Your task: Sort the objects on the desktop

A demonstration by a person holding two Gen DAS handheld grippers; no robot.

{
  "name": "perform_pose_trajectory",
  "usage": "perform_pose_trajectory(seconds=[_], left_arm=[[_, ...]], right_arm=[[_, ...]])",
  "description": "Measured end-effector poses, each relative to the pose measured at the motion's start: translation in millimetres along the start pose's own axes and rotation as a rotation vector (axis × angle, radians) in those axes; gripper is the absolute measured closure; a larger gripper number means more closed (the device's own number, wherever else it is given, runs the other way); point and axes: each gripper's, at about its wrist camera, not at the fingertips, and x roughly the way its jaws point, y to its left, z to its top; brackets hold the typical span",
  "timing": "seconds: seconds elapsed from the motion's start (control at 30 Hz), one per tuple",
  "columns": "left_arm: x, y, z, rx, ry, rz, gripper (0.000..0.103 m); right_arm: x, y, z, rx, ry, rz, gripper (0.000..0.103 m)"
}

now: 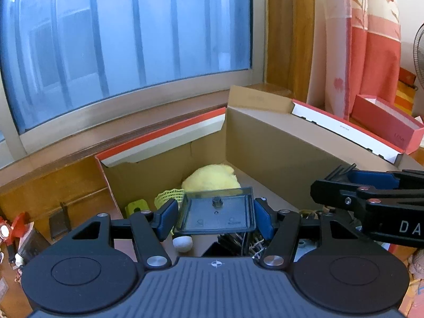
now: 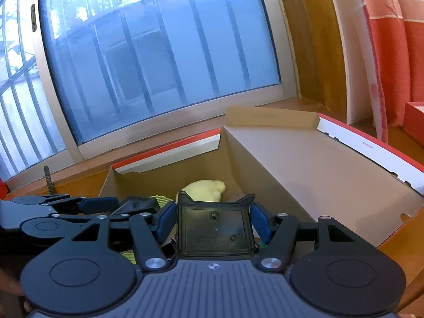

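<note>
My left gripper [image 1: 216, 216] is shut on a clear smoky plastic case [image 1: 216, 211] with a small knob and holds it over the open cardboard box [image 1: 278, 143]. My right gripper [image 2: 213, 224] is shut on a dark plastic case [image 2: 215, 230] and holds it over the same box [image 2: 286, 159]. Inside the box lie a yellow plush toy [image 1: 212, 177], a yellow-green mesh piece [image 1: 169, 196], a green block [image 1: 136, 206] and a white ball [image 1: 182, 243]. The right gripper shows at the right of the left wrist view [image 1: 334, 185]; the left gripper shows at the left of the right wrist view [image 2: 87, 202].
The box stands on a wooden desk below a large window [image 1: 127, 34]. Its flaps with red and white edges [image 1: 344, 129] stand open. A red box [image 1: 384, 122] lies at the far right by a curtain [image 1: 371, 39]. Small red toys [image 1: 10, 228] sit at the far left.
</note>
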Motion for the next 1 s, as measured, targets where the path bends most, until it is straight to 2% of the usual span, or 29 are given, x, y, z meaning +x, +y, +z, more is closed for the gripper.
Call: perform_pose_trajectory(seconds=[0.37,0.47,0.53,0.67,0.83,1.0], left_arm=[[-1.4,1.4,-0.9,-0.002,0.013,-0.027,0.04],[-2.5,2.8,-0.5,-0.005,0.029,-0.029,0.036],[-3.2,5.0,0.8,-0.015,0.052,-0.031,0.028],[-8.8,9.9,4.0,-0.029,0.087,-0.05,0.017],[-16.9,8.8,5.5,-0.016,0.124,-0.03,0.0],[-21.8,7.1,4.3,-0.015,0.151,-0.016,0.0]], right_arm=[[1.8,2.1,3.3,0.006,0.014,-0.022,0.04],[0.5,4.8,4.4,0.001,0.018,-0.03,0.04],[-0.6,4.9,6.5,0.001,0.03,-0.038,0.039],[-6.9,5.0,12.3,-0.004,0.068,-0.057,0.031],[-16.2,4.8,18.3,-0.015,0.143,-0.096,0.019],[-24.8,8.7,18.6,-0.022,0.222,-0.117,0.012]])
